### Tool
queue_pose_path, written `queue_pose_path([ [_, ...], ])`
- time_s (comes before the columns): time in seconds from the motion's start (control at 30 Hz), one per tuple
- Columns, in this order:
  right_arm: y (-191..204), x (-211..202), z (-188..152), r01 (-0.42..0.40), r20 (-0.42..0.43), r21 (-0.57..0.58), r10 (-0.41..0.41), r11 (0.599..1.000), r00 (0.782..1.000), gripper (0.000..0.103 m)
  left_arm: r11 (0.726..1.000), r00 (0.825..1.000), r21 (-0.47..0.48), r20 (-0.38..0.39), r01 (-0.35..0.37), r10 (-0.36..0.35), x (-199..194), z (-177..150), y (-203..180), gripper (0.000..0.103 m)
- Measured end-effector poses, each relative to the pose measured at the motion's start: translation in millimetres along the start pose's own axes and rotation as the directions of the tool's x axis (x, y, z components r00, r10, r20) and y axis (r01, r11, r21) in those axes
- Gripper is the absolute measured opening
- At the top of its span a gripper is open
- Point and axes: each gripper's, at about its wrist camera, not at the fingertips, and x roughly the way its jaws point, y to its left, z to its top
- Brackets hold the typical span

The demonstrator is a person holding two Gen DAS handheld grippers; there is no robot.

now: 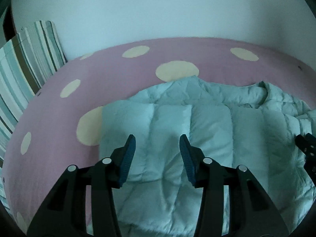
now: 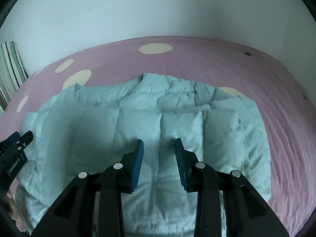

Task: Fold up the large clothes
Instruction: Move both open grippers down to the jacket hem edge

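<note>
A pale blue-green quilted puffer jacket (image 1: 207,130) lies spread flat on a pink bedsheet with cream dots (image 1: 110,73). It also fills the middle of the right wrist view (image 2: 138,122), with its collar at the far edge. My left gripper (image 1: 157,144) is open and empty, hovering over the jacket's left part. My right gripper (image 2: 159,148) is open and empty, hovering over the jacket's middle. The right gripper's tip shows at the right edge of the left wrist view (image 1: 305,146). The left gripper shows at the left edge of the right wrist view (image 2: 13,148).
Striped cushions (image 1: 29,59) lean against the white wall (image 1: 158,9) at the far left. The pink sheet (image 2: 286,118) stretches beyond the jacket to the right and far side. A small dark mark (image 2: 246,53) sits on the sheet.
</note>
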Motion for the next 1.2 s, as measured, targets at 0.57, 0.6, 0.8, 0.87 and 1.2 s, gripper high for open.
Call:
queue_pose_path([
  [0.57,-1.6,-5.6,-9.1,-0.041,-0.024,0.016,0.042,0.999,0.999,0.034,1.0,1.0,-0.007,0.003,0.014,-0.014,-16.0,-19.4,-2.7,0.047],
  [0.6,-0.8,-11.3,-14.1,-0.047,-0.02,0.013,0.048,0.999,0.999,0.034,1.0,1.0,-0.006,0.005,0.023,-0.023,-19.3,-22.5,-3.6,0.047],
  [0.8,14.2,2.3,-38.6,-0.03,-0.082,-0.041,0.027,0.999,0.996,0.035,0.996,0.999,0.084,-0.047,0.019,-0.015,0.4,-42.5,-24.3,0.047],
  [0.87,17.8,11.5,-43.0,-0.018,-0.093,-0.063,0.012,0.998,0.996,0.035,0.994,0.998,0.113,-0.057,0.01,-0.003,9.6,-45.1,-29.8,0.047],
  [1.2,-2.9,-58.9,-57.1,-0.036,0.016,-0.049,0.037,0.998,0.999,0.055,0.995,0.997,0.078,-0.044,0.066,-0.063,-32.1,-59.5,2.9,0.059],
])
